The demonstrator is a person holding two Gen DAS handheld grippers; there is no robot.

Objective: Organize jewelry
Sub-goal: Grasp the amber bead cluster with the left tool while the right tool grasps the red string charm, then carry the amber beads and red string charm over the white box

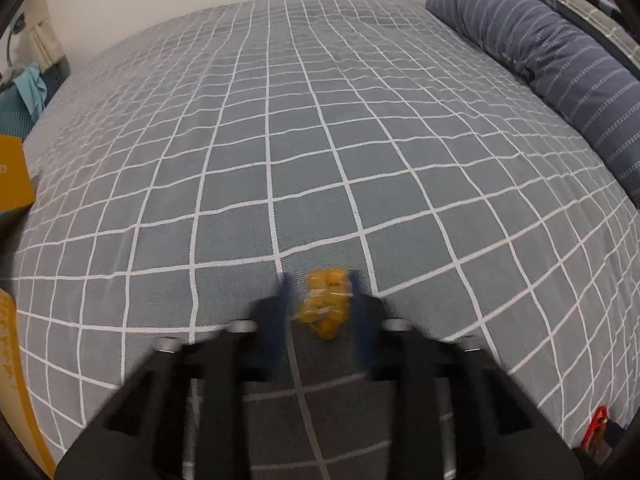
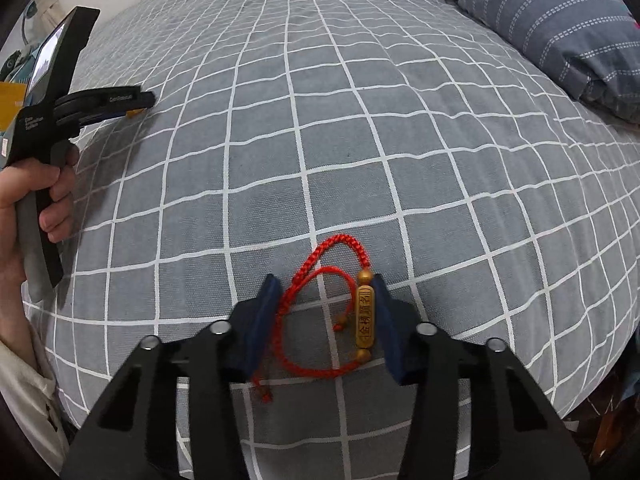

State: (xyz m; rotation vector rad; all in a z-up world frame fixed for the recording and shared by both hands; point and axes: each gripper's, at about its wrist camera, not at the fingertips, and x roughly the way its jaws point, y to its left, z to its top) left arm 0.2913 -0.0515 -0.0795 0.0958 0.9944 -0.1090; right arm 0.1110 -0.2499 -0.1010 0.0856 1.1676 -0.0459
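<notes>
From the left wrist view, the left gripper (image 1: 320, 284) points down at a bed (image 1: 280, 128) covered in a grey sheet with a white grid, and its blue fingers (image 1: 287, 288) stand narrow on either side of a small yellow bead piece in a clear bag (image 1: 326, 304); blur hides whether they press it. A blue striped pillow (image 1: 540, 52) lies at the far right, a yellow box (image 1: 14, 176) at the left edge. From the right wrist view, the right gripper (image 2: 326, 292) sits over a red cord bracelet (image 2: 308, 304) on the near part of the bed, its right pad against the gold charm (image 2: 366, 318) (a barrel with raised characters), its left pad touching the cord. At far left a hand (image 2: 36, 192) holds the other gripper's handle.
</notes>
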